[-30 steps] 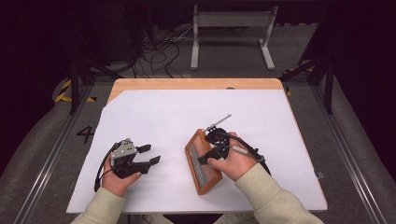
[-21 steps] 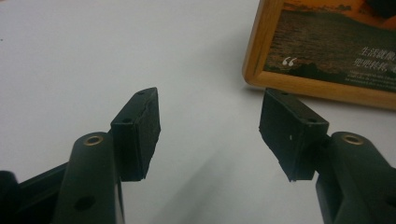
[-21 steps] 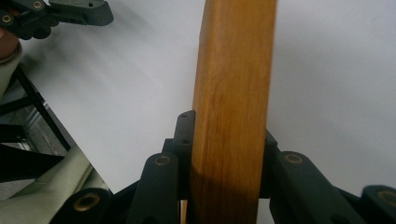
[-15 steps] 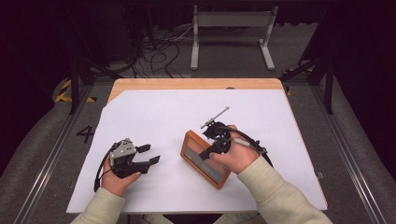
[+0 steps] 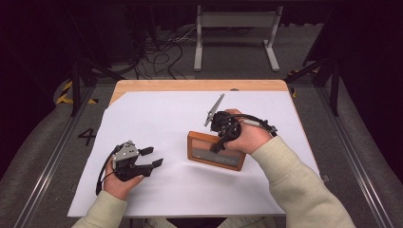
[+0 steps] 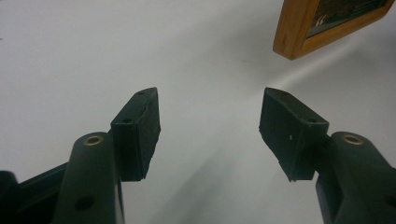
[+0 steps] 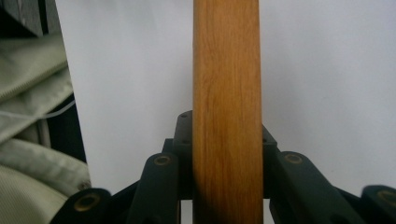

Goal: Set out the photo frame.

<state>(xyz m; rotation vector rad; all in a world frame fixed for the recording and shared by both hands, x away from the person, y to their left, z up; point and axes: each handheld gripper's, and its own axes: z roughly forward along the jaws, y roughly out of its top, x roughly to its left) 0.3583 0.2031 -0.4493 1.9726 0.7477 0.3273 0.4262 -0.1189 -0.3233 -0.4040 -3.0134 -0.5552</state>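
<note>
A wooden picture frame (image 5: 207, 153) with a dark panel stands tilted up on the white sheet, right of the middle. My right gripper (image 5: 220, 145) reaches down over its top edge and is shut on the wooden rim; its jaws have just been closing with that rim between them. In the right gripper view the rim (image 7: 226, 84) runs straight up between the two black jaws of the right gripper (image 7: 226, 140). My left gripper (image 5: 153, 157) rests low at the front left, open, with nothing between its pads (image 6: 140, 126). A corner of the frame (image 6: 299, 28) lies beyond it.
The white sheet (image 5: 190, 194) covers most of a wooden table (image 5: 190, 85). Behind the table, on the dark floor, stand a metal stand (image 5: 235, 19) and a tangle of cables (image 5: 161, 47). Rails run along both sides of the table.
The right hand has risen and turned the frame from lying flat and lengthwise to standing tilted on its long edge. The left hand and its gripper have kept still.
</note>
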